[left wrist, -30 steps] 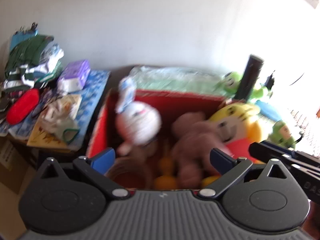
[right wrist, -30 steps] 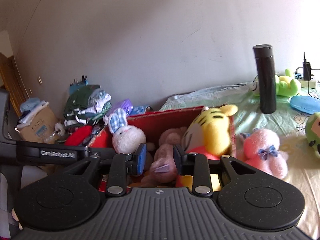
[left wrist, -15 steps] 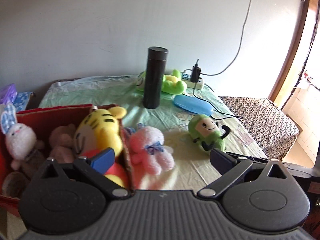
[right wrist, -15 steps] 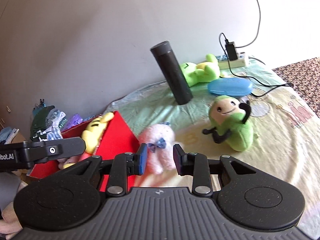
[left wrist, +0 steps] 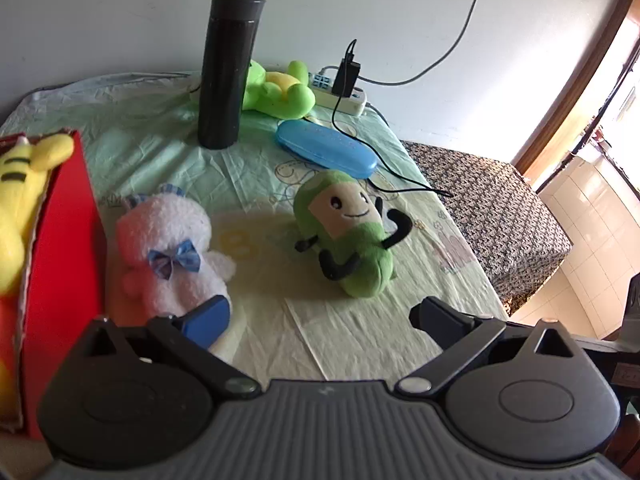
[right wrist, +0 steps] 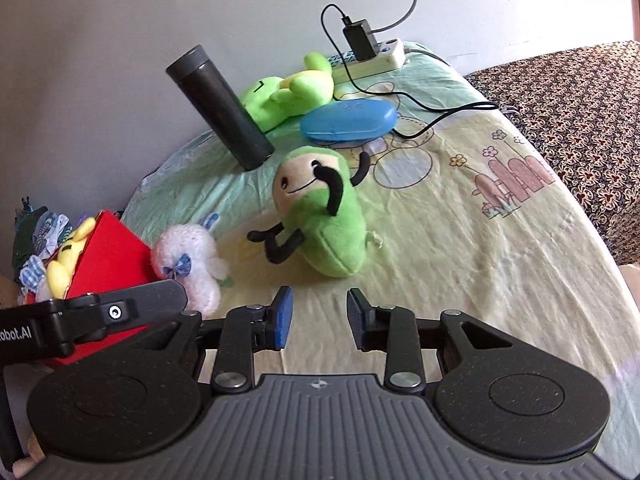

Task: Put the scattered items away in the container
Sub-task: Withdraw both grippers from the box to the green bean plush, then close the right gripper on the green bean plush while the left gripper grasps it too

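A table (left wrist: pixel 360 344) covered with a pale green printed cloth is seen, with a patterned bed (left wrist: pixel 500 208) beyond its right edge. At the near left stands the red container (left wrist: pixel 64 240), already holding a yellow tiger plush (left wrist: pixel 20 208). Just beside the container's right wall lies a pink plush (left wrist: pixel 172 256) with a blue bow, and to its right, a little apart, a green bean plush (left wrist: pixel 348 240) with black arms is lying on the cloth. Farther back a black flask (left wrist: pixel 228 72) stands upright, with a green frog plush (left wrist: pixel 276 92) behind it, a blue case (left wrist: pixel 328 152) to the right, and a power strip (left wrist: pixel 344 96) with a charger at the far edge.

The left gripper (left wrist: pixel 320 316) is held wide apart and empty, its left finger (left wrist: pixel 208 316) close to the pink plush in this view. The right gripper (right wrist: pixel 318 316) is only narrowly parted and has nothing between its pads; it is aimed toward the green bean plush (right wrist: pixel 320 224).

Both loose plush toys are judged to be light, soft and easily squeezed, unlikely to slip and not fragile. The green bean plush would best be taken across its thick body rather than by a thin arm, which would let it dangle and swing; the right gripper would probably need to be widened first. The pink plush could be pinched across its middle, near the bow.
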Demonstrator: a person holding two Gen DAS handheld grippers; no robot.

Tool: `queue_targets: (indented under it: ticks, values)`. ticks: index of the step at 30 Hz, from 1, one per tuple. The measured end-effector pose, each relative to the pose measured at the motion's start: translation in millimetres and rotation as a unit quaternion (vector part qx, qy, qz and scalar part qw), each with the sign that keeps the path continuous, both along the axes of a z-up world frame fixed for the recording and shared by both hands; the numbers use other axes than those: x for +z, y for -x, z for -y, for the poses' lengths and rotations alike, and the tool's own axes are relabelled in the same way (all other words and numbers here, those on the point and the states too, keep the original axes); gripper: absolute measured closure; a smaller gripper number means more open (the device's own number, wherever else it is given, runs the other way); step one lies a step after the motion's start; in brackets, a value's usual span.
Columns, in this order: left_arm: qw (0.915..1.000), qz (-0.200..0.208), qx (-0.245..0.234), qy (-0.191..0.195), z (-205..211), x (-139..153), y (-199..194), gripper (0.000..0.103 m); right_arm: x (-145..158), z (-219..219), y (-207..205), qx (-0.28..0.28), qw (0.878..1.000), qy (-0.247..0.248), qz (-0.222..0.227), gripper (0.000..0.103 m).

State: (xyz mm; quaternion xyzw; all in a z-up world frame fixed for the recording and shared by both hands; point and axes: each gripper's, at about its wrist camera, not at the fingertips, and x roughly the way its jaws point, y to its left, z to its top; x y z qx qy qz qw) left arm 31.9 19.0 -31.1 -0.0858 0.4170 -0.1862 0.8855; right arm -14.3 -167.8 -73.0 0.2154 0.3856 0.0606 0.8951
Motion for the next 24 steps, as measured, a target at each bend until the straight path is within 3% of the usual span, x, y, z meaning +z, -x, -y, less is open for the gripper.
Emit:
queue_targets:
  ticks: [6,9,17,21,23,24]
  values:
    - [0.9966,-0.049,0.033,0.056,3.9,-16.2,-39.3,0.003,-7.1,18.6,-40.5,0.0,1.0,-0.025,-0.015,0.067]
    - [0.9936,-0.071,0.047,0.074,8.0,-27.4,-52.1,0.003,-13.3,22.6,-57.9,-0.003,0.998,-0.054,-0.022,0.056]
    - [0.986,-0.098,0.074,0.113,6.0,-45.6,-83.5,0.003,-32.6,29.9,-94.8,-0.004,0.995,-0.092,-0.039,0.055]
    - [0.9772,-0.118,0.088,0.154,-4.2,-57.6,-98.8,0.003,-45.7,37.1,-106.0,0.01,0.989,-0.138,-0.048,0.033]
    - [0.975,-0.125,0.089,0.16,-3.9,-64.1,-103.1,0.003,-50.6,35.4,-110.2,0.03,0.986,-0.159,-0.051,0.035]
    - [0.9739,-0.127,0.089,0.166,-4.3,-66.1,-104.8,0.003,-51.6,33.8,-111.1,0.039,0.984,-0.167,-0.05,0.044]
